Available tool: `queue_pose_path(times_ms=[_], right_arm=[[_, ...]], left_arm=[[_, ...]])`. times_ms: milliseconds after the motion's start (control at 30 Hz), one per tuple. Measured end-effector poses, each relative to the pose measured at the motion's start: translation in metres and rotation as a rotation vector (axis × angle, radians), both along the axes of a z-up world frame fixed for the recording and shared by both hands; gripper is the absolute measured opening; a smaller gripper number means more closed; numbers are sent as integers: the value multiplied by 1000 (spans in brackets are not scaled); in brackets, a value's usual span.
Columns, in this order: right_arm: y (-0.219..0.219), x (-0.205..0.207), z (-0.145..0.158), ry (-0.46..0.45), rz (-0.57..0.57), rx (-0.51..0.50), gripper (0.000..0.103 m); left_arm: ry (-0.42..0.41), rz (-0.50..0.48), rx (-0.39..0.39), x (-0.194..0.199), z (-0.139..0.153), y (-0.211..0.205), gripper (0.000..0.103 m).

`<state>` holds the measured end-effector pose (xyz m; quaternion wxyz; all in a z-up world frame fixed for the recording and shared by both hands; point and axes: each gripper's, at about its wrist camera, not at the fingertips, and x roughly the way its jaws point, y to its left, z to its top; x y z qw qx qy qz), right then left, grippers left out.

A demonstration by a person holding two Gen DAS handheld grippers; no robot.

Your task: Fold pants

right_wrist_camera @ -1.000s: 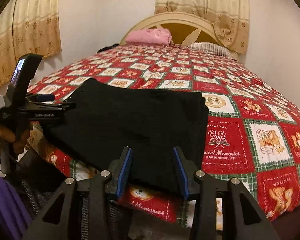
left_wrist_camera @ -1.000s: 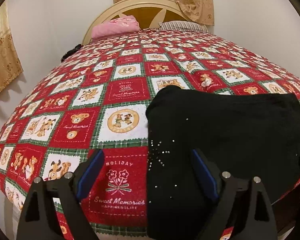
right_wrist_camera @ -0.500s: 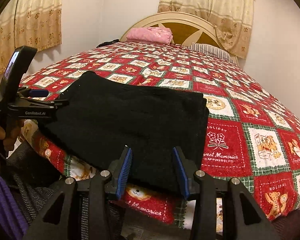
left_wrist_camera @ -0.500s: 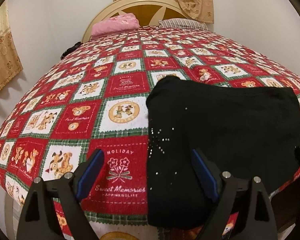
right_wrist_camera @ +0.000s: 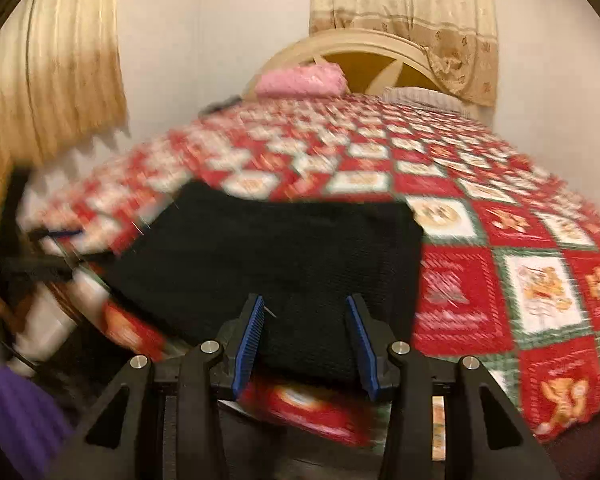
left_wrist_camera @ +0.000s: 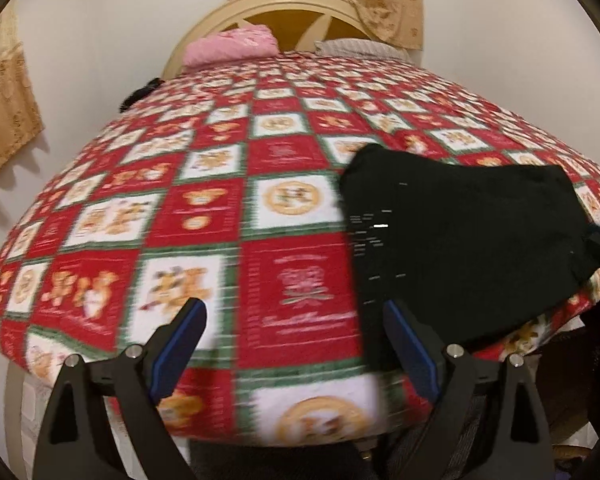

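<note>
The black pants lie folded into a flat rectangle on the near edge of the bed, also seen in the right wrist view. My left gripper is open and empty, held off the bed's near edge, with the pants just right of its right finger. My right gripper is open and empty, just short of the pants' near edge. Both views are blurred by motion.
The bed carries a red, white and green patchwork quilt with bear prints. A pink pillow and a striped pillow lie at the cream headboard. Curtains hang on the walls. The left gripper's handle shows blurred in the right wrist view.
Both grippers have pulled back from the bed toward its near edge, staying open. The pants stay folded in place. More of the bed's front edge shows now.
</note>
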<state>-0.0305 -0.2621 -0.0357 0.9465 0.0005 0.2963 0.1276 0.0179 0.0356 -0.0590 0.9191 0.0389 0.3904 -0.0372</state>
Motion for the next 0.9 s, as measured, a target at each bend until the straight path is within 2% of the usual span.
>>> queue_pose_path(times_ms=[67,167,300,433,500,533,633,700,833,900], right_arm=[[4,3,12,-24,25,51,45],[24,21,23,-31,69,59,45],[66,63,27,20,155,52,45],[116,107,23,80,251,-51,45],[139,126,20,114,320,-120,45],[149,134,17,134,354,-150,45],[174,154,9,155,417,-249,45],[186,167,2,167,441,-317,45],[204,199,-23,311,444,-427,45],[208,209,-32,360,422,-460,49]], left_arm=[[-4,19,-16,1,-1,10,93],[15,0,-56,8,-4,9,93],[12,-46,-87,19,-5,-7,92],[71,-60,-99,29,-22,-21,93],[62,-50,-121,26,-26,-20,91],[58,-57,-138,25,-26,-18,89],[43,-105,-177,22,-25,-19,68],[32,-143,-174,20,-25,-27,52],[15,-160,-155,15,-25,-34,47],[13,-166,-159,14,-25,-35,43]])
